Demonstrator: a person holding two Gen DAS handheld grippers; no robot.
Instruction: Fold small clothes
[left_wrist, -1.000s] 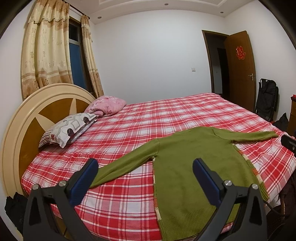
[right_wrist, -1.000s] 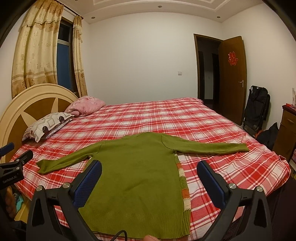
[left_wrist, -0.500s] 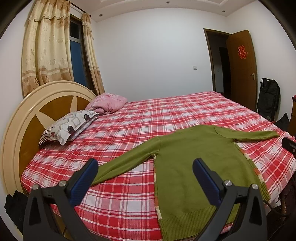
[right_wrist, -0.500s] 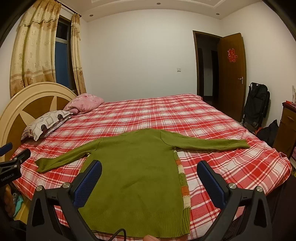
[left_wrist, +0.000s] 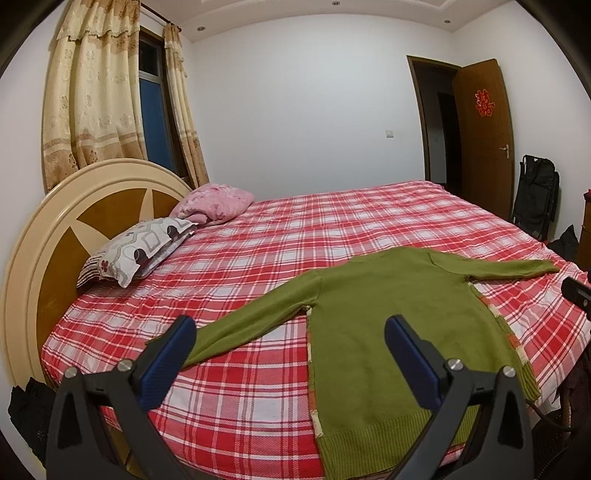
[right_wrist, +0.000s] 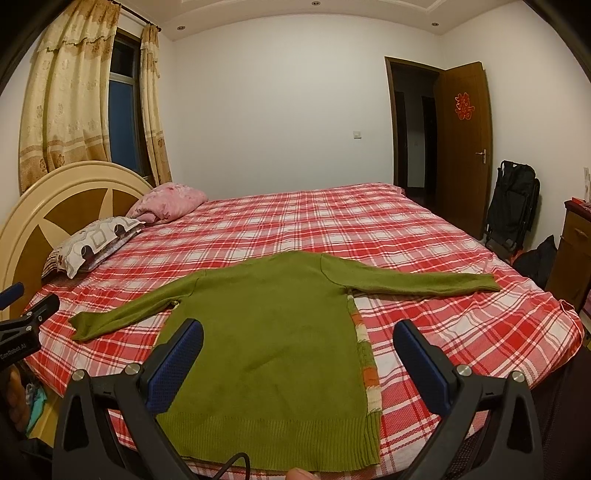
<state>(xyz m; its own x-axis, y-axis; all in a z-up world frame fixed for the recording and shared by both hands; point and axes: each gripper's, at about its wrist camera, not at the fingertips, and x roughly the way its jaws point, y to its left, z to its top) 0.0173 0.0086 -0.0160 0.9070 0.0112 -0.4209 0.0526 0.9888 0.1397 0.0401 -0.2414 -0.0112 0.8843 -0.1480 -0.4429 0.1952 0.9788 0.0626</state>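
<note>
A green knit sweater (left_wrist: 388, 332) lies flat on the red plaid bed (left_wrist: 295, 236), sleeves spread wide, hem at the near edge; it also shows in the right wrist view (right_wrist: 269, 332). An orange and cream knit strip runs along its right side (right_wrist: 364, 343). My left gripper (left_wrist: 288, 332) is open and empty, held above the near bed edge over the left sleeve and body. My right gripper (right_wrist: 299, 334) is open and empty above the sweater's hem. The left gripper's tip shows at the left edge of the right wrist view (right_wrist: 22, 321).
A patterned pillow (left_wrist: 136, 251) and a pink pillow (left_wrist: 214, 203) lie by the round headboard (left_wrist: 66, 221) at left. A black bag (right_wrist: 513, 206) and an open brown door (right_wrist: 465, 144) stand at right, with a wooden cabinet (right_wrist: 572, 251) at the far right.
Both views have tilted up and drawn back slightly, so the sweater sits a little lower in frame. The sweater has not moved and both grippers stay open.
</note>
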